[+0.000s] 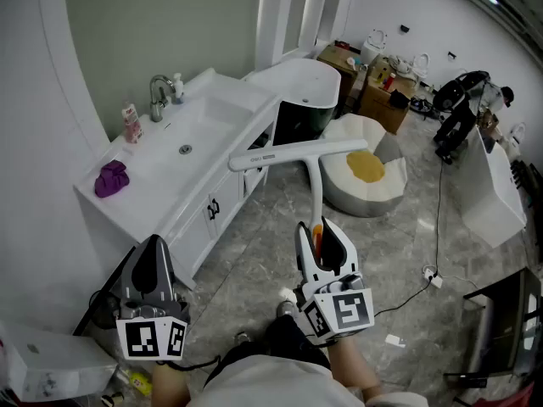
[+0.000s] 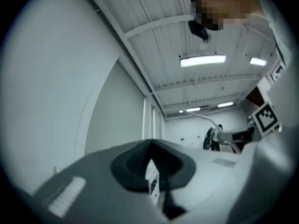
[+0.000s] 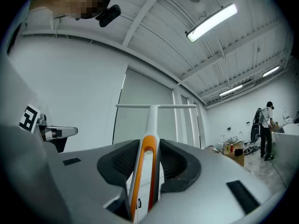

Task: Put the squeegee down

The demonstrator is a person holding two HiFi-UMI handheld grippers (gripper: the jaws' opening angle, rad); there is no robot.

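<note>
Pale walls enclosed a bathroom showroom; at the left a glossy white vanity surface carried a chrome faucet and a crumpled purple cloth; below it the left gripper hung with its dark pads pressed together on nothing; further right the squeegee stood in mid-air before the vanity, a slim white shaft rising to a long straight blade held level, its looped orange-and-white grip looking smooth hard plastic; the right gripper was clenched on that grip, ribbed black pads on either side of it; beyond lay grey marbled floor. Setting it down well probably meant carrying it to a bare flat spot, lowering until blade and shaft both rested, and only then releasing; letting go early risked the top-heavy blade tipping and clattering.
</note>
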